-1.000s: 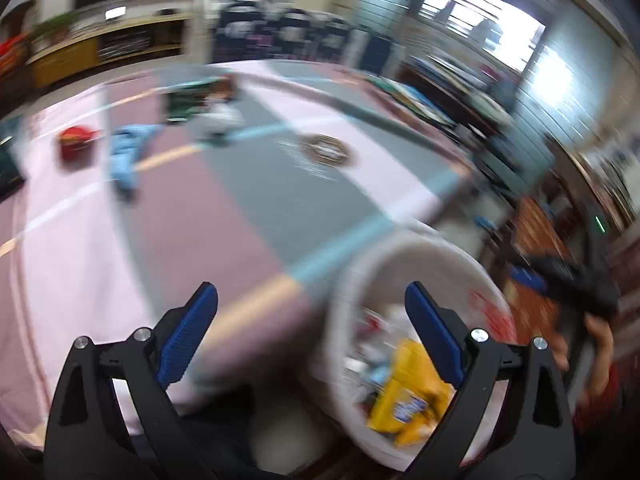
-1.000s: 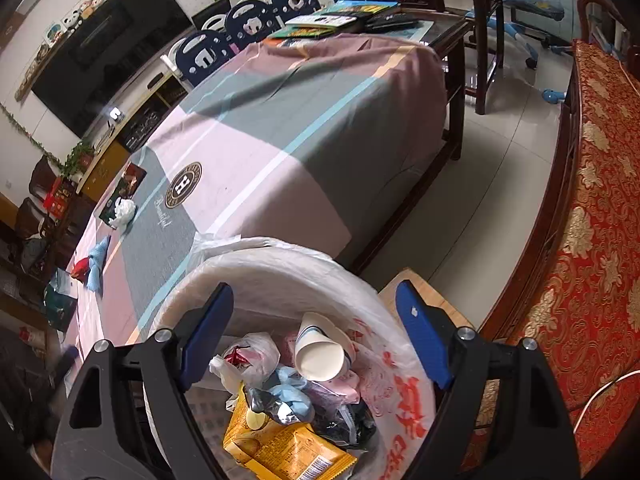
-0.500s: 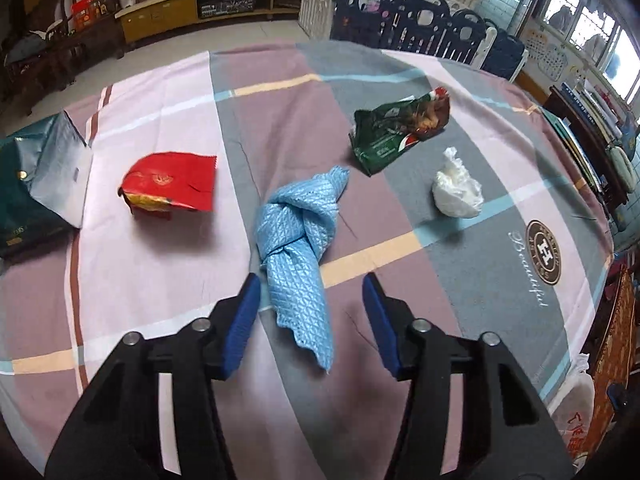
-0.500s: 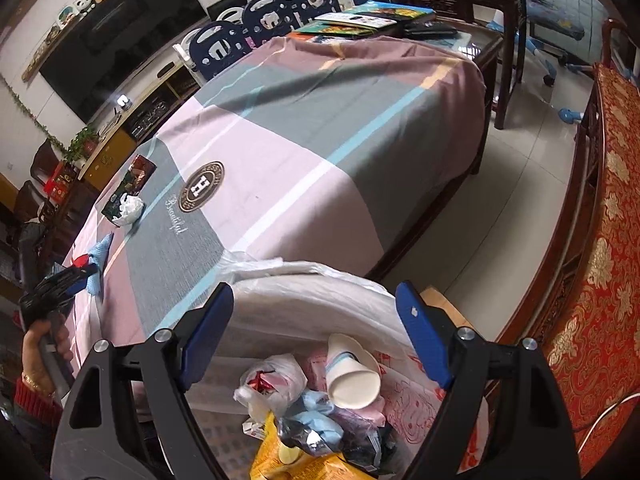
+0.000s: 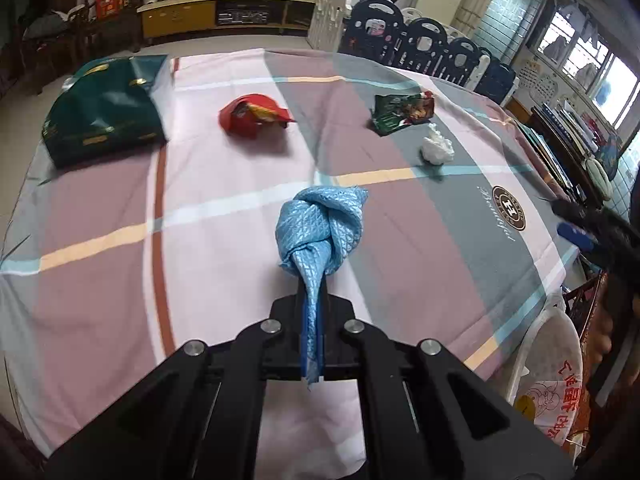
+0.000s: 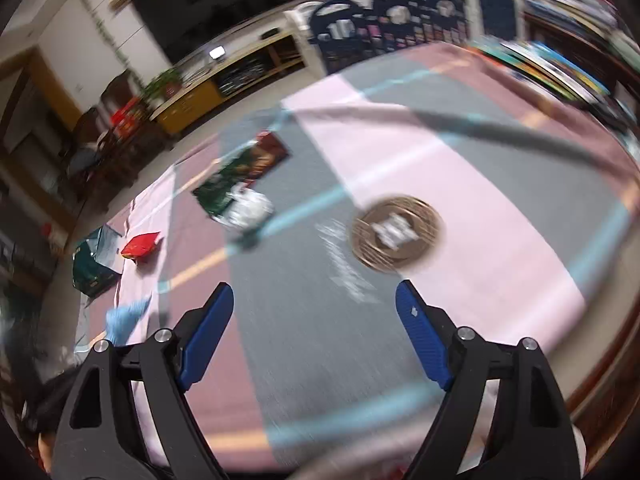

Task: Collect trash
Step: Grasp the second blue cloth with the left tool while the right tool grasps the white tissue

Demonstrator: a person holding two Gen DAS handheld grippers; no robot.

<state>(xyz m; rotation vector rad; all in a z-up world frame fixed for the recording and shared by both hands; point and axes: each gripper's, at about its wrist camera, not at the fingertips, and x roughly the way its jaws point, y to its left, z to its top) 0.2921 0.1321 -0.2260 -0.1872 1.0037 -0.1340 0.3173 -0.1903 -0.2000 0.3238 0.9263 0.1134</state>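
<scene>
My left gripper is shut on the near end of a knotted light-blue cloth over the patchwork tablecloth. Beyond it lie a red snack wrapper, a green snack bag and a crumpled white tissue. My right gripper is open and empty above the table's grey panel; its view is blurred. It shows the green bag, the tissue, the red wrapper and the blue cloth. The white-lined trash bin stands below the table's right edge.
A dark green gift bag lies at the table's far left; it also shows in the right wrist view. A round brown logo marks the tablecloth. Blue chairs line the far side. Books lie at the far right.
My left gripper swung from the bin to the table and closed on the blue cloth. My right gripper lifted from over the bin and now faces the tabletop.
</scene>
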